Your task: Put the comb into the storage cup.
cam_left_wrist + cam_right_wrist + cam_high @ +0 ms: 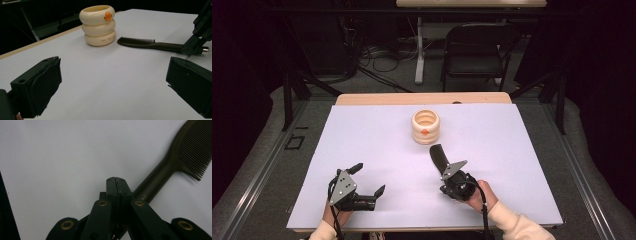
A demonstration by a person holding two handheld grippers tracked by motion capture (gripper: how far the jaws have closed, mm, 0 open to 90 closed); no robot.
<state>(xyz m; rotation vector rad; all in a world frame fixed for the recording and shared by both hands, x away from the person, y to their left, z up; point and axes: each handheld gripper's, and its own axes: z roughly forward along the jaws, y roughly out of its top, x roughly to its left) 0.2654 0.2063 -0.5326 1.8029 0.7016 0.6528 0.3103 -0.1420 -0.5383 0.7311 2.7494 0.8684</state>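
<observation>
On the white desk [377, 145], cream ringed cup [425, 126] stands at 12 o'clock. Black comb [439, 156] lies just toward 6 from it, handle pinched in right tongs [116, 185]. Left tongs [368, 179], at 8 o'clock, spread, hold nothing.

Black comb [147, 43] lies flat beside cream holder [98, 25].

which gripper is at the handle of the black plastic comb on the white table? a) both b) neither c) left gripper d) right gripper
d, the right gripper, jaws closed together, sits at the handle of the black plastic comb, while the left gripper stands open and apart from it, over bare white table.
</observation>
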